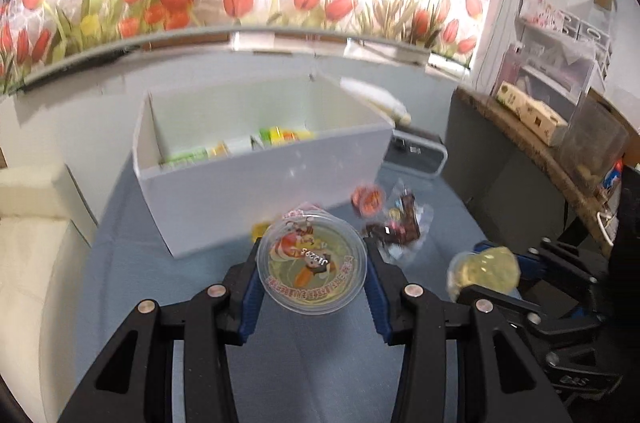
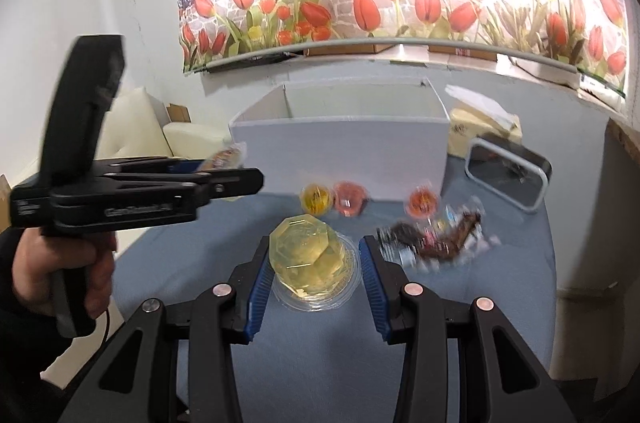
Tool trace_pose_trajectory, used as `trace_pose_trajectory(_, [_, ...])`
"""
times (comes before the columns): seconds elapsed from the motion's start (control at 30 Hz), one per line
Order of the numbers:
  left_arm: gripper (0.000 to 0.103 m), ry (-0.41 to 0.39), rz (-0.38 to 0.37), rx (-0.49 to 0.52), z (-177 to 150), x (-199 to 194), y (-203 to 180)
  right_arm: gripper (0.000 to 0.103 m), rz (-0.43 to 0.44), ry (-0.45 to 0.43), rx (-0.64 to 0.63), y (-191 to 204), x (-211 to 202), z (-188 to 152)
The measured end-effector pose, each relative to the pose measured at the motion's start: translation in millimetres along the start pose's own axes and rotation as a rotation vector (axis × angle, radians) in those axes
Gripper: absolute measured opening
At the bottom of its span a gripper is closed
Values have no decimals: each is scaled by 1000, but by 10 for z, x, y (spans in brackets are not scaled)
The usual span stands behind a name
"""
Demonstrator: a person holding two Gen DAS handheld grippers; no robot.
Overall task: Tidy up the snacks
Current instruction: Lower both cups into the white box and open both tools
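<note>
Item 1: left gripper (image 1: 312, 269), jaws clamped on round jelly cup w/ cartoon lid (image 1: 312, 263), lid facing the camera, held above blue tablecloth (image 1: 300, 363) just in front of white box (image 1: 256, 159); box holds green/yellow packets (image 1: 240, 143). Item 2: right gripper (image 2: 312, 263), pads pressed on clear faceted yellow jelly cup (image 2: 310, 251), carried bottom-up. Loose on cloth near the box: yellow cup (image 2: 317, 199), pink cup (image 2: 349, 199), orange cup (image 2: 422, 203), dark wrapped snacks (image 2: 436, 239), apart from each other.

"JL229S" on jelly cup lid (image 1: 312, 265).
</note>
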State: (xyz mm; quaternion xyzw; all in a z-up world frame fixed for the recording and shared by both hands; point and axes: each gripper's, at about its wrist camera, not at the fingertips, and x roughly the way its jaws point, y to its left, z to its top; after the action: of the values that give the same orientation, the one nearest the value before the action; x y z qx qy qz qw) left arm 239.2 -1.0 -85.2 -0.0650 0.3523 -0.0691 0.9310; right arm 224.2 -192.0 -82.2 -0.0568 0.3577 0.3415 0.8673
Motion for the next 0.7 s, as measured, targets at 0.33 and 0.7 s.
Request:
trace_pose_trajectory(0.33, [49,-57,4,16,843,166,468,46,-63,-43,-7,-222,732,1013])
trace_pose_trajectory(0.7, [58,35,-33,10,1160,705,801,47,-146,39,-1,-610,1497,1414])
